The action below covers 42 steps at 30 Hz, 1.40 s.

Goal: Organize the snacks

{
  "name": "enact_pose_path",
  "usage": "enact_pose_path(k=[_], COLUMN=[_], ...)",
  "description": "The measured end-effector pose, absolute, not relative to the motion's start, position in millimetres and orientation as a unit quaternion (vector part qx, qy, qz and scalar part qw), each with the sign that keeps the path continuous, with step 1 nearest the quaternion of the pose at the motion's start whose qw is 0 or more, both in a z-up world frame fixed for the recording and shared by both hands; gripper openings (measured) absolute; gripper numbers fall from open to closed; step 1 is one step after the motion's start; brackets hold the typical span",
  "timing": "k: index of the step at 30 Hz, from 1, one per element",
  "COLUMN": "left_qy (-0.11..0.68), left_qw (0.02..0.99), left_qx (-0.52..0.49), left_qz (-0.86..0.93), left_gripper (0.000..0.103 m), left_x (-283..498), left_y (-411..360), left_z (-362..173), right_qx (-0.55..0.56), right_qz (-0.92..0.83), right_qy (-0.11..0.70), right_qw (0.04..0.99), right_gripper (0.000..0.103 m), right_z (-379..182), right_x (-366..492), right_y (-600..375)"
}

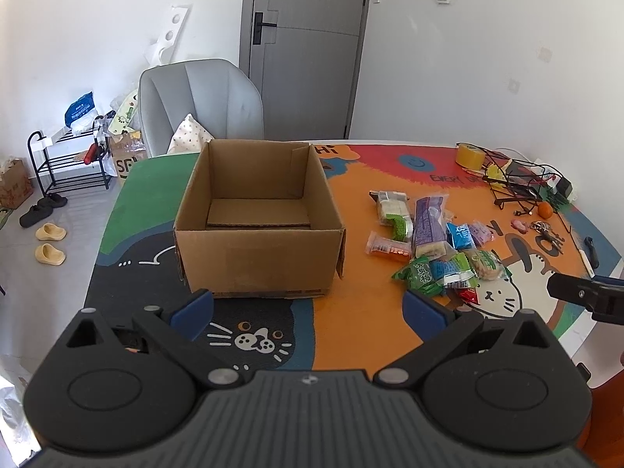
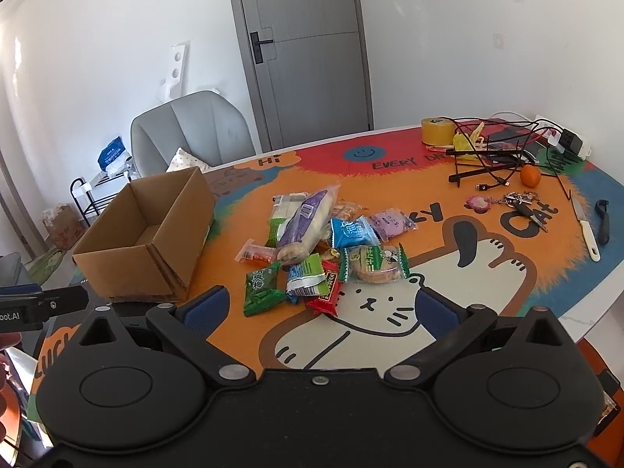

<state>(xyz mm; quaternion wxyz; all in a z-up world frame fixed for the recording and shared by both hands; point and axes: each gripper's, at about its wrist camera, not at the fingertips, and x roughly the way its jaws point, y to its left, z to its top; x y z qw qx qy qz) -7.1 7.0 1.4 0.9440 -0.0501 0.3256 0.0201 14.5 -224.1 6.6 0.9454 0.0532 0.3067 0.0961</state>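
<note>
Through the left wrist camera, my left gripper hangs spread wide above the cartoon-cat tablecloth, its blue pads gripping nothing and touching nothing; the open cardboard box sits just ahead, with the snack pile off to its right. Over on the right wrist camera, my right gripper is just as wide, fingers apart and bare, hovering near the snack pile; a green plum packet and a red packet lie closest to the pads, untouched, and the cardboard box stands left.
</note>
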Motion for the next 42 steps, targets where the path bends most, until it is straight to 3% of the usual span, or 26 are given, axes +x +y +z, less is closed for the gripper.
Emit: enact_pose_path(k=[42], left_qy=[0.321], left_qw=[0.945], left_qx=[-0.052], left_qz=[0.011], left_gripper=[0.103], left_x=[-6.8], left_y=[0.7], left_z=[1.6], right_qx=[0.048], right_qz=[0.095], right_qy=[0.304], right_qw=[0.947], right_gripper=[0.103], right_z=[5.0], right_x=[15.1], right_y=[-225.5])
